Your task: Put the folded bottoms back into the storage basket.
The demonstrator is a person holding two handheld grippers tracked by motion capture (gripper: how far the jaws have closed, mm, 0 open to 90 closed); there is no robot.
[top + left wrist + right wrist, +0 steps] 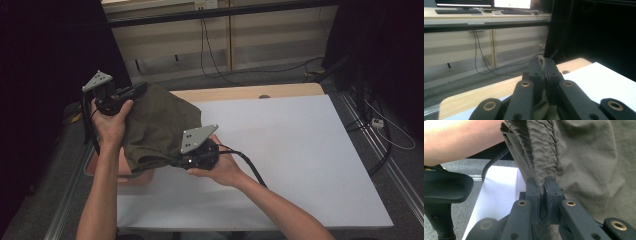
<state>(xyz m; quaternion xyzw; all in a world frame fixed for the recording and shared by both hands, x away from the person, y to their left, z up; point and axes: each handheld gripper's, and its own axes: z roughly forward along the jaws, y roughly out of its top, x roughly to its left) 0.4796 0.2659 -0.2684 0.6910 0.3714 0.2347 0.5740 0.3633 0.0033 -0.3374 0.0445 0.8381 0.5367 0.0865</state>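
Note:
An olive-green cloth garment (160,122) hangs lifted over the left side of the table, stretched between both grippers. My left gripper (134,90) is shut on its upper far edge; in the left gripper view a fold of the cloth (541,62) is pinched between the jaws (543,72). My right gripper (175,161) is shut on the gathered waistband at the lower near edge. In the right gripper view the ruched band (544,157) runs down into the closed jaws (543,195), with the garment's body (589,167) spreading to the right.
A white sheet (300,155) covers most of the wooden table (280,91). A pinkish tray (127,179) sits at the table's left edge under the cloth. Cables (215,65) trail on the floor beyond. A black chair seat (446,186) shows left in the right gripper view.

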